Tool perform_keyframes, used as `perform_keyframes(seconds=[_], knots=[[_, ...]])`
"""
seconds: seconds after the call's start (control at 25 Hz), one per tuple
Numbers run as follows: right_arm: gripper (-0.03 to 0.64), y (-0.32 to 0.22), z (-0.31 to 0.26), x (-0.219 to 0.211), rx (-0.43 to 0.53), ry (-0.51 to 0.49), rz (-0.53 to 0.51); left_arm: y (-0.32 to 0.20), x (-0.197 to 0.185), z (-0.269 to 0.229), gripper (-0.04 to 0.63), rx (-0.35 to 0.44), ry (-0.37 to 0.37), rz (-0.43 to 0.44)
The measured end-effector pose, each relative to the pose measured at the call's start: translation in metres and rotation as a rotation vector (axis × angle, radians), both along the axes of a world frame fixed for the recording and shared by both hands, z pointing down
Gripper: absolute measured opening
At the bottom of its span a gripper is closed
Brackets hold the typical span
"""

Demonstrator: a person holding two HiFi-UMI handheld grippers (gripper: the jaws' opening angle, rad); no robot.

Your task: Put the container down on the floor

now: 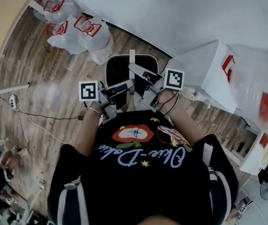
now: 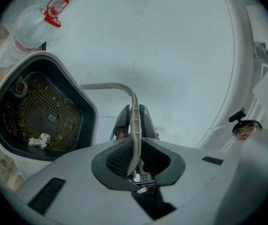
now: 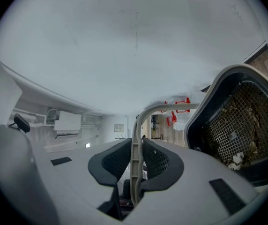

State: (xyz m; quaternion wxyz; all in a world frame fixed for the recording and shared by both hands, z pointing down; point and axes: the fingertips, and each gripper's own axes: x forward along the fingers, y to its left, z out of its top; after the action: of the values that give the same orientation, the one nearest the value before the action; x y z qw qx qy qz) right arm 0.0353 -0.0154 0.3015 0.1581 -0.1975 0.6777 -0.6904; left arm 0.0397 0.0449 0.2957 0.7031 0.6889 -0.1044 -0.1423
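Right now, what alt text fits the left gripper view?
The left tool is clamped on the pale handle of a dark container, whose mesh insert holds bits of debris. A white wall fills the background, with clear plastic bags at top left.

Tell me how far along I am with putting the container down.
Done: the left gripper and the right gripper are each shut on the handle, so the container is carried between them. In hand: it appears to hang above the floor, not resting on it. Left: lower it onto the floor and let go.
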Motion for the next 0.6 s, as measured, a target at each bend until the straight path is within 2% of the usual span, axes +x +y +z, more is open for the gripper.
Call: perform_keyframes(seconds=[0.6], knots=[[0.066, -0.073, 0.035, 0.016, -0.063, 0.03, -0.138, -0.074, 0.024, 0.031, 0.046, -0.077, -0.016, -0.152]])
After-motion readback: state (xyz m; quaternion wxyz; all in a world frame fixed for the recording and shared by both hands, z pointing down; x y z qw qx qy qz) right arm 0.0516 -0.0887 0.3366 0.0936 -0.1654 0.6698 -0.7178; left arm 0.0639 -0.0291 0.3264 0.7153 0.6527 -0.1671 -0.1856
